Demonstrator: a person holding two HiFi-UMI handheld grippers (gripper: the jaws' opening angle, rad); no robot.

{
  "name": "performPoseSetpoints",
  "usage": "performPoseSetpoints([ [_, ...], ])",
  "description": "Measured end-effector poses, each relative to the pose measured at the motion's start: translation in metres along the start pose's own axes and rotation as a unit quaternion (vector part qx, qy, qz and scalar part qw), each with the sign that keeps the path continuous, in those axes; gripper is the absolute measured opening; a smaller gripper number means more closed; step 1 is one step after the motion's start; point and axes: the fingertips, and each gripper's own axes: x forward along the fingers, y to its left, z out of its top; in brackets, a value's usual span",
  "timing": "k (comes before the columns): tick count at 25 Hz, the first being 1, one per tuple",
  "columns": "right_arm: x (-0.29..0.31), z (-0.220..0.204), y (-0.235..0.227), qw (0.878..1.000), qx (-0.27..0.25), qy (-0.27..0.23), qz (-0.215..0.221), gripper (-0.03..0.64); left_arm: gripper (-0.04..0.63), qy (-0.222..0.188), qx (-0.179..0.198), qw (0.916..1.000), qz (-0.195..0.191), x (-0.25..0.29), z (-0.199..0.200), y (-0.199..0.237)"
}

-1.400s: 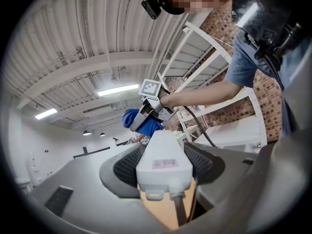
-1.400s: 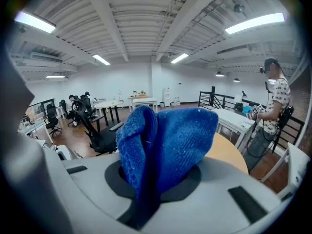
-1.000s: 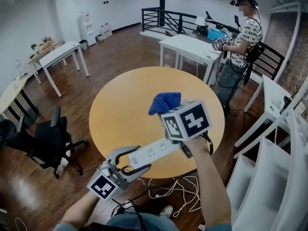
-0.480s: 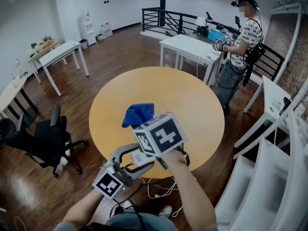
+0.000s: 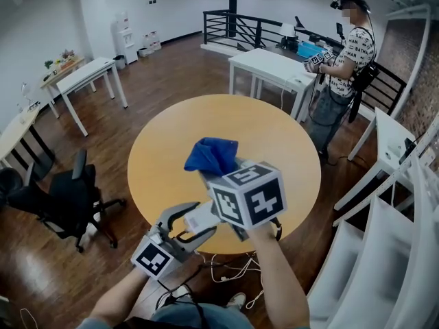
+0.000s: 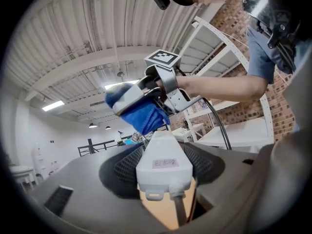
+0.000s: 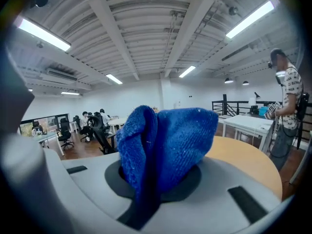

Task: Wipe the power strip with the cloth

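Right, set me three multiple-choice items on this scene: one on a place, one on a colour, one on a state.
1. The power strip is: A in the left claw; B in the right claw; C in neither claw.
2. The cloth is: A white; B blue; C red.
3. The right claw is: A open and empty; B shut on the power strip; C shut on the cloth.

Key: 1 A: its jaws clamp the strip's cable end. 2 B: blue in all views. 3 C: the cloth is pinched between its jaws.

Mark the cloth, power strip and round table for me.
cloth [image 7: 170, 140], right gripper view, middle of the blue bundle
power strip [image 6: 163, 155], left gripper view, labelled near end
round table [image 5: 274, 142], head view, bare top
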Motion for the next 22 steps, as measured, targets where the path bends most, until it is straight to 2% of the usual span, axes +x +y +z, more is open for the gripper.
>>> performPoseSetpoints([
  [6,-0.037,0.01,-0.019,0.996,-0.008,-0.077,-0.031,0.051,0.284,0.003,-0.035,0.9991,0.023,0.001,-0.018,0.014],
  [10,-0.072,0.014,-0.027,0.983,-0.012,-0.172,-0.057,0.051,0.284,0.008,-0.058,0.9974,0.043,-0.001,-0.033,0.023],
  [12,-0.081,0.009,-0.032,0.978,-0.018,-0.198,-0.071,0.052,0.284,0.009,-0.064,0.9968,0.048,-0.001,-0.039,0.025],
  [17,-0.081,-0.033,-0.039,0.976,-0.017,-0.204,-0.08,0.052,0.284,0.034,-0.08,0.9949,0.051,0.003,-0.069,0.025],
  [22,-0.072,-0.097,-0.043,0.979,0.036,-0.184,-0.085,0.052,0.284,0.091,-0.108,0.9885,0.054,0.009,-0.129,0.021],
])
